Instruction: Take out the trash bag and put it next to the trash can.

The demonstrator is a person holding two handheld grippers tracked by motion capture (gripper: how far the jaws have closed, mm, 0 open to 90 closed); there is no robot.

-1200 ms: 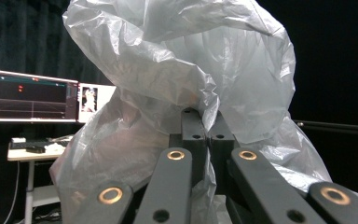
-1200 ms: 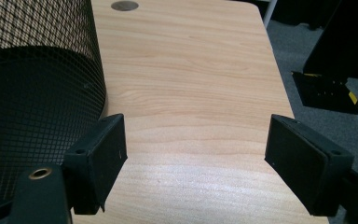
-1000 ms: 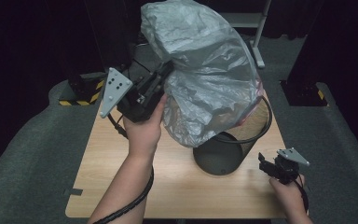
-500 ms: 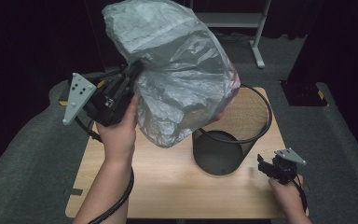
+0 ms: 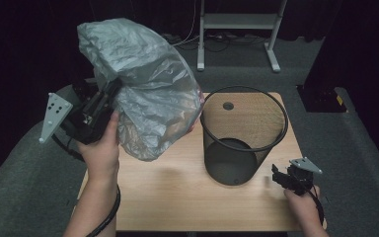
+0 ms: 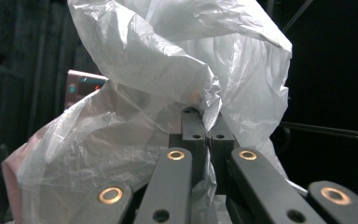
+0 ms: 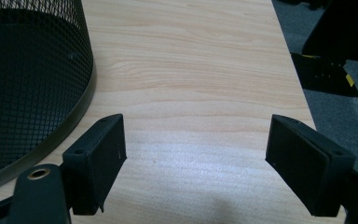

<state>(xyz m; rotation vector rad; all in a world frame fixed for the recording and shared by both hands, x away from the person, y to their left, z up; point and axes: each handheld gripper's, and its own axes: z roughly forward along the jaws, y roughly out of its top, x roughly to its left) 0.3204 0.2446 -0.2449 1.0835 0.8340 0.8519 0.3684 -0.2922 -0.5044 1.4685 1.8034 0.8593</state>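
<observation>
Two jaws of the left gripper (image 6: 207,135) are pressed together on a fold of the clear plastic bag (image 5: 143,94), so the film is pinched tight between them and billows upward and outward in the left gripper view. In the high view the bag hangs from that gripper, raised above the left part of the wooden table (image 5: 177,192) and fully clear of the black mesh bin (image 5: 243,136), which stands upright and bare of any liner toward the table's right side. Something pale and pinkish seems to sit inside the bag, though the film is too crumpled to say what. The right gripper (image 5: 282,178) rests low near the table's front right corner, just beside the bin's base, its jaws spread wide with nothing between them. Judging from this, the lifting-out of the bag looks done; what likely remains is carrying it off or setting it down, and perhaps steadying or relining the bin.
</observation>
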